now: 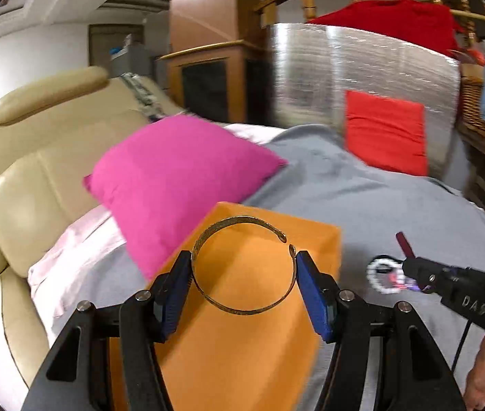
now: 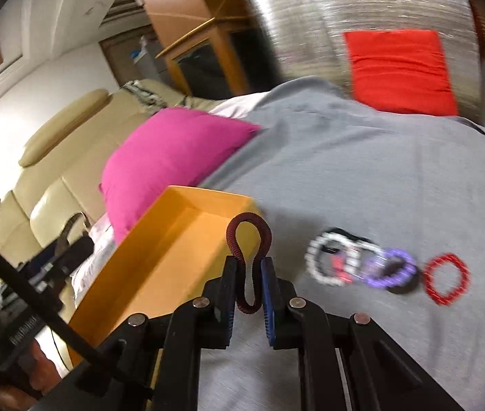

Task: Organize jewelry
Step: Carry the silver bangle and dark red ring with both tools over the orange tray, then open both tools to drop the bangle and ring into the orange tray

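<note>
in the left wrist view we see the left gripper (image 1: pixel 242 263) holding a gold cuff bangle (image 1: pixel 242 265) between its blue pads (image 1: pixel 312 296), one pad pressed on each side of the ring, the bangle's gap turned to the far right. the bangle hangs over the orange tray (image 1: pixel 242 342), which sits on the grey blanket (image 1: pixel 362 188). a pink cushion (image 1: pixel 177 174) lies just beyond the tray to the left, touching its far edge, and a red cushion (image 1: pixel 384 132) leans against a silver panel (image 1: pixel 362 68) at the far side. to the right, the right gripper (image 1: pixel 410 257) shows from the side with a dark red piece sticking up from it, above a white beaded bracelet (image 1: pixel 384 274) on the blanket.

in the right wrist view we see the right gripper (image 2: pixel 249 274) clamped on a dark red coiled bracelet (image 2: pixel 249 239), squeezed into a narrow waist between the pads with a loop standing above them. it sits at the near right corner of the tray (image 2: pixel 174 239), over its rim. on the blanket (image 2: pixel 379 171) to the right lie a white beaded bracelet (image 2: pixel 331 263), a purple bracelet (image 2: pixel 391 269) overlapping it, and a red bracelet (image 2: pixel 446 279) just beside. the pink cushion (image 2: pixel 167 157) lies past the tray.
</note>
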Demonstrator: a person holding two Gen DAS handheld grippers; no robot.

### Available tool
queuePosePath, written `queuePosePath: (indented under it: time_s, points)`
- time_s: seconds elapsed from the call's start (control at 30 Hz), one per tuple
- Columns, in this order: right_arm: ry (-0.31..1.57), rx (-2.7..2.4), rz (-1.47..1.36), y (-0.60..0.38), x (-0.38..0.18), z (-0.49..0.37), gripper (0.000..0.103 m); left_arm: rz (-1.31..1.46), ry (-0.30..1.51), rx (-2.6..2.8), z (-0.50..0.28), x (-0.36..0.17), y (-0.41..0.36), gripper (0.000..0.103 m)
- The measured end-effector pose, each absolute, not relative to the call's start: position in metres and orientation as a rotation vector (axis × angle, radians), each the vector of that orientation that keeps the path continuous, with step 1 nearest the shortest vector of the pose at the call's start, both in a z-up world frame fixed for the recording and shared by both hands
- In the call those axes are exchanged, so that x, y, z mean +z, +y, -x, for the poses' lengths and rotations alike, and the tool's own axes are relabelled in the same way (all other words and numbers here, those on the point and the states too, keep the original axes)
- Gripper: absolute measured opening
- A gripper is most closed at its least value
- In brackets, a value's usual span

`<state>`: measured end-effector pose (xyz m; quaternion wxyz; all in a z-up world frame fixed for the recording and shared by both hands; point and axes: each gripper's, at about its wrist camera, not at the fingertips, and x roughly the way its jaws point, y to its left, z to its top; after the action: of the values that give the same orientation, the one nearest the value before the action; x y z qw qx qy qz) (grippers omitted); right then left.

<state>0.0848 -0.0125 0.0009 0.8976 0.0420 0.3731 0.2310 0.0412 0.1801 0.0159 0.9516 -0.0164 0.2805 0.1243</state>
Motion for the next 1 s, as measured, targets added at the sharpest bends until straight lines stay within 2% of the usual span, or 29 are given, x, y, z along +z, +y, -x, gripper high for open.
queuePosePath:
  time_s: [0.43, 0.9, 0.93, 1.0]
  points:
    - [0.955, 0.54, 0.048, 0.096, -0.013, -0.144, 0.015, 0.079, 0.665, 0.311, -0.068, -0.018, 0.227, 0.062]
    - [1.125, 0.491, 0.102, 0.146, -0.059, -0.208, 0.018, 0.125, 0.908, 0.381, -0.115, -0.071, 0.24, 0.063]
    - [1.125, 0.488, 0.098, 0.146, -0.061, -0.21, 0.019, 0.131, 0.921, 0.389, -0.116, -0.073, 0.241, 0.063]
    - [1.134, 0.481, 0.083, 0.145, -0.062, -0.215, 0.033, 0.141, 0.951, 0.398, -0.119, -0.078, 0.242, 0.063]
